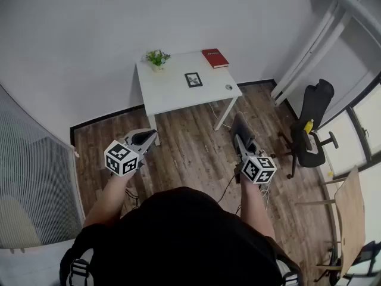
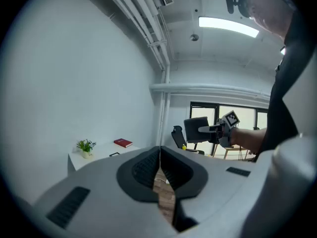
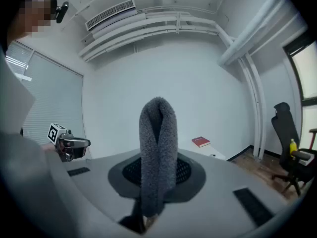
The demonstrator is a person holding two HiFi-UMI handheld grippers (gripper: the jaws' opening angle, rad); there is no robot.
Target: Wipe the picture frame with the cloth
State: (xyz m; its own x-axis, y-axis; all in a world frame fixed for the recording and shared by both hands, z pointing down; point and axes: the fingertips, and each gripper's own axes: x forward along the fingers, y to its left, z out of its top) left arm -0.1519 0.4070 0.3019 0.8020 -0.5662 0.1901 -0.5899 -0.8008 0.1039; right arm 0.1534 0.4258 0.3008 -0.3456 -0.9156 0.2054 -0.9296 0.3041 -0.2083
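Observation:
The small black picture frame [image 1: 193, 80] lies flat on the white table [image 1: 166, 91] across the room, well beyond both grippers. My right gripper [image 1: 240, 128] is shut on a folded grey fleecy cloth [image 3: 158, 148], which stands up between its jaws in the right gripper view and shows as a dark strip [image 1: 241, 126] from the head. My left gripper [image 1: 147, 137] is shut, its pads [image 2: 148, 168] meeting with nothing between them. In the left gripper view the picture frame [image 2: 114, 154] shows small on the table [image 2: 99, 157]. Both grippers are held over the wooden floor.
On the table stand a small potted plant [image 1: 157, 58], a red book [image 1: 215, 58] and a small round object [image 1: 228, 87]. A black office chair [image 1: 312, 124] stands at the right. A cable [image 1: 221, 121] runs over the floor by the table leg.

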